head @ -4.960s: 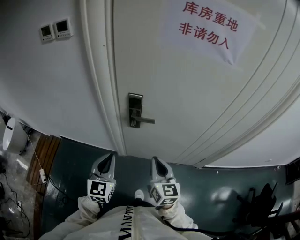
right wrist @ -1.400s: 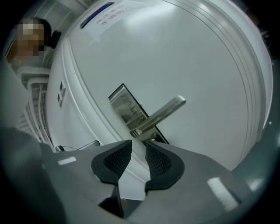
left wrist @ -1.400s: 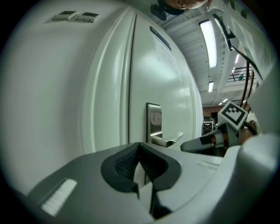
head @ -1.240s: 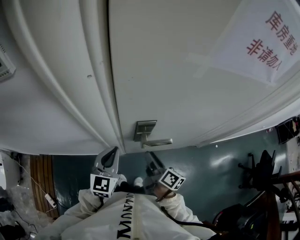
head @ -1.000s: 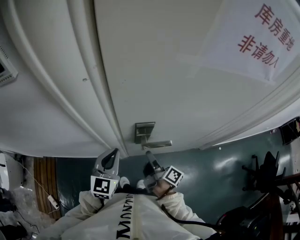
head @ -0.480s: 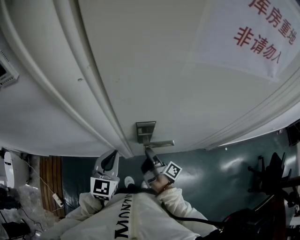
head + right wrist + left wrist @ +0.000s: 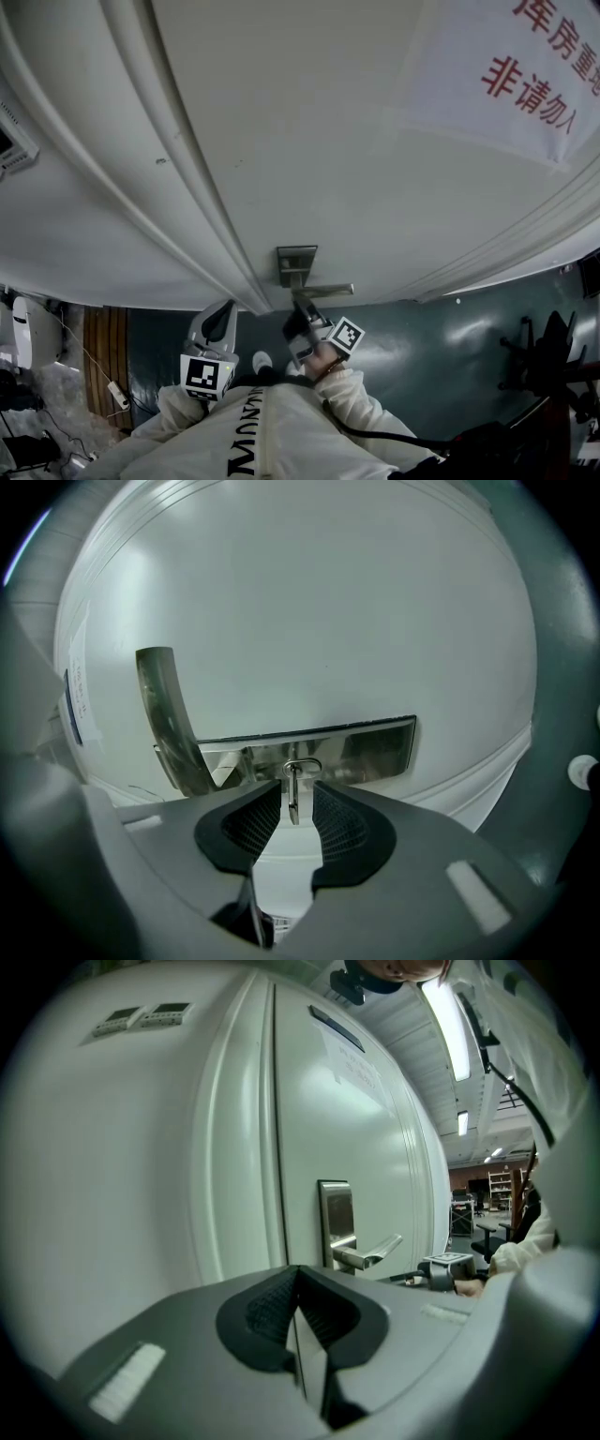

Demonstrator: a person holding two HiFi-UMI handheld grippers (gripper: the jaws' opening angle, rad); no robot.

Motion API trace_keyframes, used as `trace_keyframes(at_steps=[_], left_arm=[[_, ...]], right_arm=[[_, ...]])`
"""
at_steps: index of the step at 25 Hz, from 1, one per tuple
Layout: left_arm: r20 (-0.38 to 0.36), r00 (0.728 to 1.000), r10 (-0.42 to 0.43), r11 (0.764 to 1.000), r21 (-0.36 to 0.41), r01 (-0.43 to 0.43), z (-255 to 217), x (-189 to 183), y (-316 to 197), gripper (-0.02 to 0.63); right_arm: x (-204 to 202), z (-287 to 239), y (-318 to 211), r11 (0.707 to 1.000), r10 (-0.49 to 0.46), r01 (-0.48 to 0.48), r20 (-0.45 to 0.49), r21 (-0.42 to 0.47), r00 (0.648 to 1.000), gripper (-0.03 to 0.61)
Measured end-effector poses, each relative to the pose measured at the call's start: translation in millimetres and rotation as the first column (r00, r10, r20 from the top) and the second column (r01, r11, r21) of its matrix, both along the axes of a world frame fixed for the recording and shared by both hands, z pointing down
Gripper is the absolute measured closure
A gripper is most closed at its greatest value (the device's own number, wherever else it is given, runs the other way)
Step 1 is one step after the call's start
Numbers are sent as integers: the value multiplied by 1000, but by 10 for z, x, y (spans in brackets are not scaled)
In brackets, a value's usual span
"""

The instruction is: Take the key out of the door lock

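Head view: "非请勿入" sign (image 7: pixel 492 98) on door (image 7: pixel 309 141)

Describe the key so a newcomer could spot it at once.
Start at the big white door and find its steel lock plate. The key sticks straight out of that plate: a small, thin metal tab seen edge-on, far smaller than the long lever handle beside it.

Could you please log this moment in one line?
right hand-held gripper: jaws just closing, key between, not yet gripped | left hand-held gripper: shut, empty | key: in lock
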State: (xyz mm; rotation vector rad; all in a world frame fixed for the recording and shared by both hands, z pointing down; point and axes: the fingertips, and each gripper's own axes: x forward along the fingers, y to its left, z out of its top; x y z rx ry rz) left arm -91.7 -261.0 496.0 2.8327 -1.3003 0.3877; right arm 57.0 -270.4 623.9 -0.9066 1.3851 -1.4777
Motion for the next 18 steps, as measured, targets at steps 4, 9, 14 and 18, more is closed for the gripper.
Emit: trace_keyframes(at_steps=[4,9,14,18], left_arm=[[4,1000,-4,1000,1,4,2,-13,-22,614],[2,1000,-12,1000,-5,12,9,-21,-51,614],[0,1000,-14,1000,-11,14,26,-4,-66,614],[1,1000,-8,1000,-13,8,52,22,-66,614]], right_arm=[[-26,-27,-55,1000,-11,11,3,12,1000,486],[-12,-26,-90,1000,-8,8,0,18,1000,548],[-11,-32,-86,1000,-13,13,-27,24,1000,549],[-12,-44,-87,1000,-12,13,-45,21,999,551]])
